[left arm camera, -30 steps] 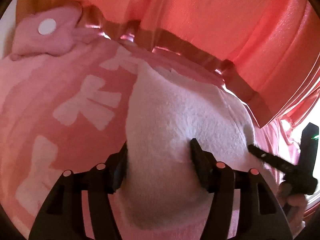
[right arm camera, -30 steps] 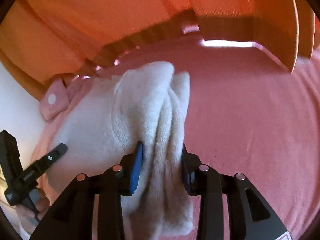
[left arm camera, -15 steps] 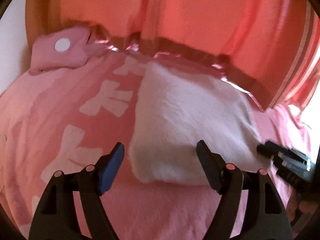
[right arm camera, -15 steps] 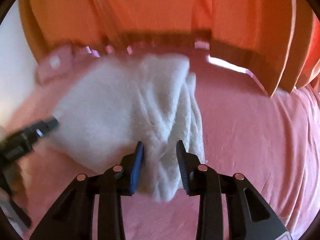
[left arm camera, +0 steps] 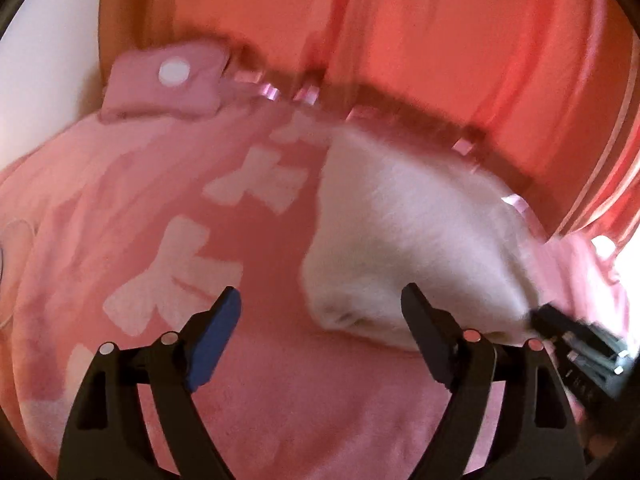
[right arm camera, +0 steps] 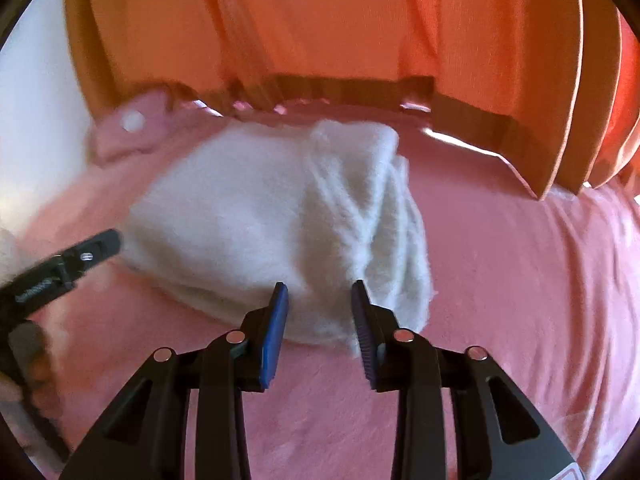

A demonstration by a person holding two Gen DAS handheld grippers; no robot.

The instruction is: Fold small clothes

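A folded white fleece garment (left arm camera: 408, 232) lies on the pink blanket (left arm camera: 300, 400); it also shows in the right wrist view (right arm camera: 260, 232), with bunched folds on its right side. My left gripper (left arm camera: 324, 300) is wide open and empty, just in front of the garment's near left corner. My right gripper (right arm camera: 320, 292) is open, its fingertips at the garment's near edge without gripping it. The right gripper's tip shows at the right edge of the left wrist view (left arm camera: 576, 336), and the left gripper shows at the left of the right wrist view (right arm camera: 72, 264).
A pink pillow with a white dot (left arm camera: 168, 80) lies at the back left; it shows in the right wrist view too (right arm camera: 132, 124). Orange curtains (right arm camera: 320, 20) hang behind the bed. A white wall (right arm camera: 32, 120) is on the left. The blanket bears white bow shapes (left arm camera: 180, 276).
Both grippers have let go of the white garment and pulled back from it. The left jaws opened wide; the right jaws opened a little. The garment now lies folded on the blanket.
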